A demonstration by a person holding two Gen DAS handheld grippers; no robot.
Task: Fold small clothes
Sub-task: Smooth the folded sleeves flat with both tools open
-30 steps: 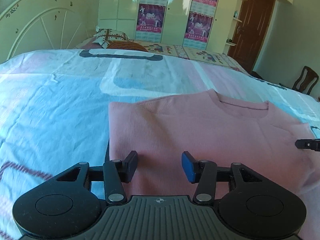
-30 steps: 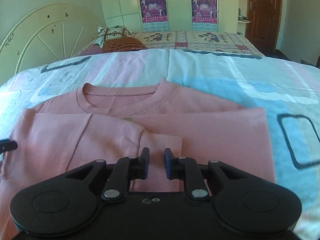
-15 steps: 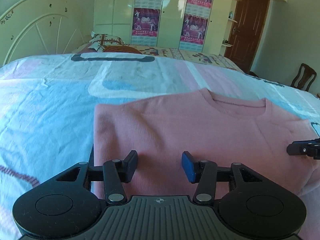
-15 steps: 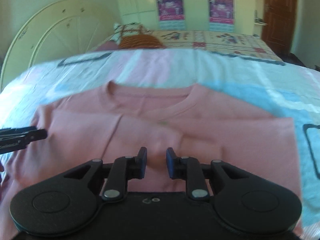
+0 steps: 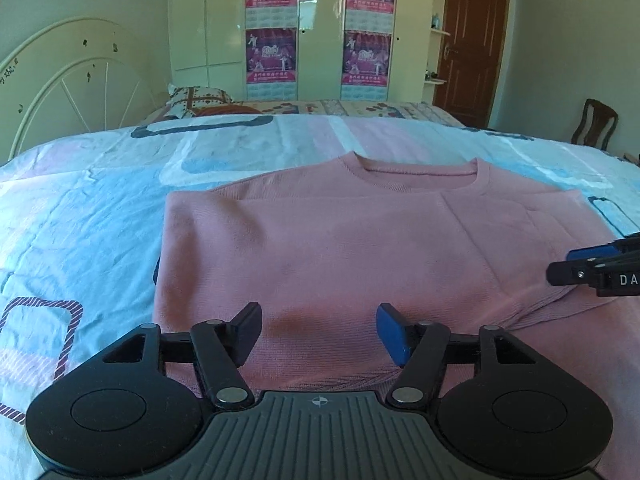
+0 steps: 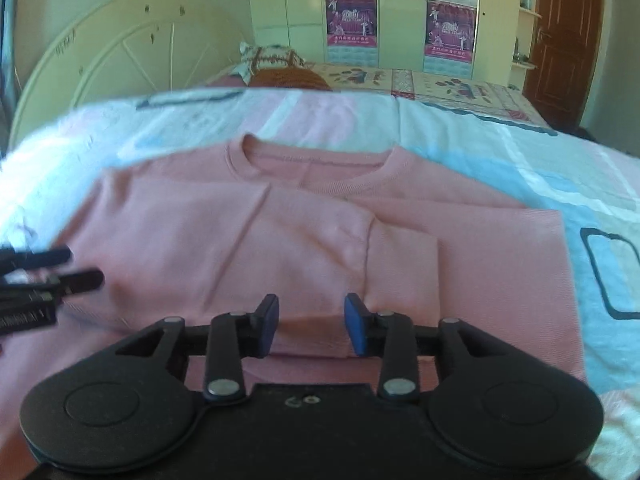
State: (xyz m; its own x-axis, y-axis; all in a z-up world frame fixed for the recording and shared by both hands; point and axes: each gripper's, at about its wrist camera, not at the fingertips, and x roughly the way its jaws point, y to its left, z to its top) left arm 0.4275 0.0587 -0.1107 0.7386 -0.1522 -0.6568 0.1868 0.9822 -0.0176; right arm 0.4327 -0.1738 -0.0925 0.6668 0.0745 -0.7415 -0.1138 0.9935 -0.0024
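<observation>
Since a second ago, your right gripper (image 6: 311,322) has spread its fingers from a narrow gap to a wider one. Your left gripper (image 5: 319,330) holds its fingers wide apart, nothing between them. Ahead of both pairs of fingers, the pink sweatshirt (image 5: 340,248) lies flat on the bedspread (image 5: 88,216), sleeves folded in.

Black right gripper (image 5: 600,270) body, 3 o'clock: "DA", cut off.
Magenta wardrobe posters (image 5: 272,54), 12 o'clock: print illegible.
</observation>
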